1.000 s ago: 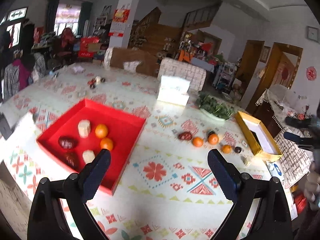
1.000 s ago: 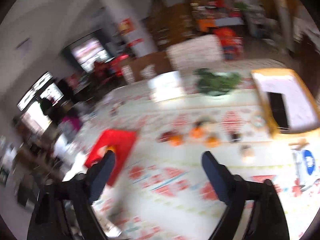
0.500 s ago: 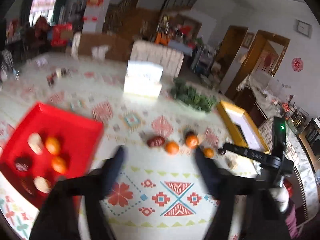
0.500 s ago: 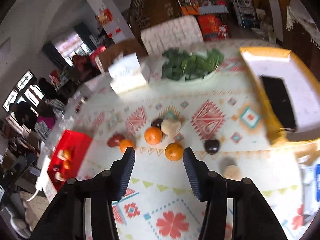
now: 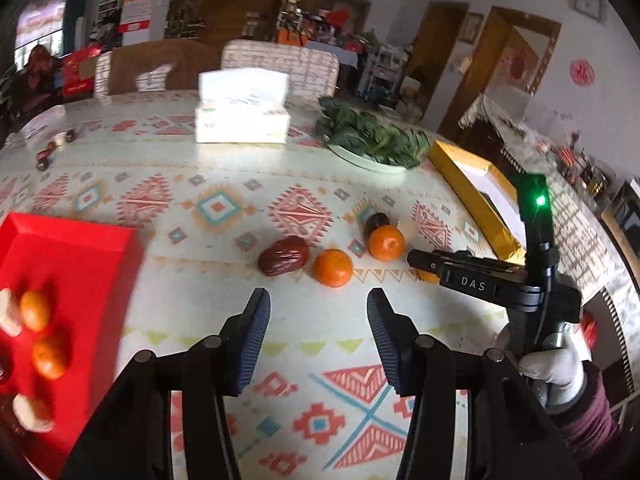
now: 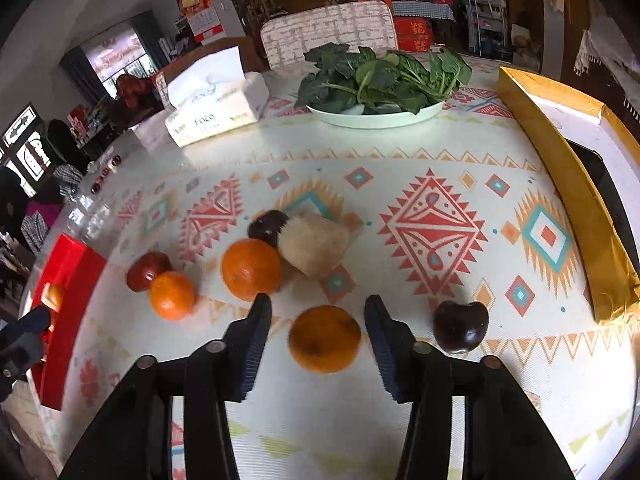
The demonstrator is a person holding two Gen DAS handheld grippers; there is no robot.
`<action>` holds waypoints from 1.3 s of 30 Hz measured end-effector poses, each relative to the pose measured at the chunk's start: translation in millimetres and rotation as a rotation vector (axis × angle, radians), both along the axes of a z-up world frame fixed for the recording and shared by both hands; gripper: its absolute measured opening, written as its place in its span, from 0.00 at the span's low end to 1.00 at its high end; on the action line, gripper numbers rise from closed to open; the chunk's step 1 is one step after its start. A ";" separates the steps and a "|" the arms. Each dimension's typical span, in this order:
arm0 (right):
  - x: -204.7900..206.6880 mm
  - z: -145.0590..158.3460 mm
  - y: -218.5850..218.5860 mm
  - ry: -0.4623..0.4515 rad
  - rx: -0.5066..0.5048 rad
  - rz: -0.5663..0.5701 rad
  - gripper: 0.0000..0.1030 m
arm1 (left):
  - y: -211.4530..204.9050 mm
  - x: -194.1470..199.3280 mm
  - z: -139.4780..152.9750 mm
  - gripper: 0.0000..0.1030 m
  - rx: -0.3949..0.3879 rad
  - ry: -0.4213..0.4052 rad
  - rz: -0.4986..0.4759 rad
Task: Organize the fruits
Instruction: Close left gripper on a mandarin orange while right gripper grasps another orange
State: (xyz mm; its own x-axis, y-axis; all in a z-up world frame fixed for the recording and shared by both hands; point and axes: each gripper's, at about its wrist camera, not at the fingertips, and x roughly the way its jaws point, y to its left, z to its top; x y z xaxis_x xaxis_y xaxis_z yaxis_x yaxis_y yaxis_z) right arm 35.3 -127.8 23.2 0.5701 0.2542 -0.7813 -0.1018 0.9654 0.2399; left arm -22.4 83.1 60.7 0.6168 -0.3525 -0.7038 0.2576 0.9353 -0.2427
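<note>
My right gripper (image 6: 316, 308) is open with an orange (image 6: 324, 338) between its jaws on the patterned table; nothing is gripped. Ahead lie two more oranges (image 6: 251, 269) (image 6: 172, 295), a red date (image 6: 146, 270), a beige fruit (image 6: 314, 245), a dark fruit (image 6: 267, 224) and a dark cherry-like fruit (image 6: 460, 326). My left gripper (image 5: 318, 310) is open and empty, just short of an orange (image 5: 333, 268) and the red date (image 5: 283, 260). The red tray (image 5: 68, 280) at the left holds several fruits. The right gripper also shows in the left wrist view (image 5: 418, 259).
A tissue box (image 5: 242, 114), a plate of green leaves (image 6: 380, 114) and a gold-edged box (image 6: 568, 184) stand at the far and right sides of the table. Chairs stand behind the table.
Both grippers have moved forward to the loose fruits and narrowed their jaws. The right gripper came down around an orange. The red tray slid to the left edge of the left view.
</note>
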 end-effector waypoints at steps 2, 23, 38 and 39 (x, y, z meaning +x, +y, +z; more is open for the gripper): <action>0.9 -0.8 -1.7 0.000 0.023 0.000 0.36 | -15.3 7.8 -5.4 0.48 0.008 -0.004 -0.038; -9.7 2.8 -16.3 0.017 0.120 -0.003 0.35 | -53.7 66.1 -41.8 0.48 0.142 0.007 -0.072; -8.8 1.5 -15.9 0.024 0.117 -0.009 0.35 | -46.0 76.1 -54.7 0.33 0.148 0.037 -0.034; -8.9 1.5 -15.8 0.024 0.118 -0.008 0.35 | -45.4 76.9 -55.4 0.32 0.147 0.036 -0.032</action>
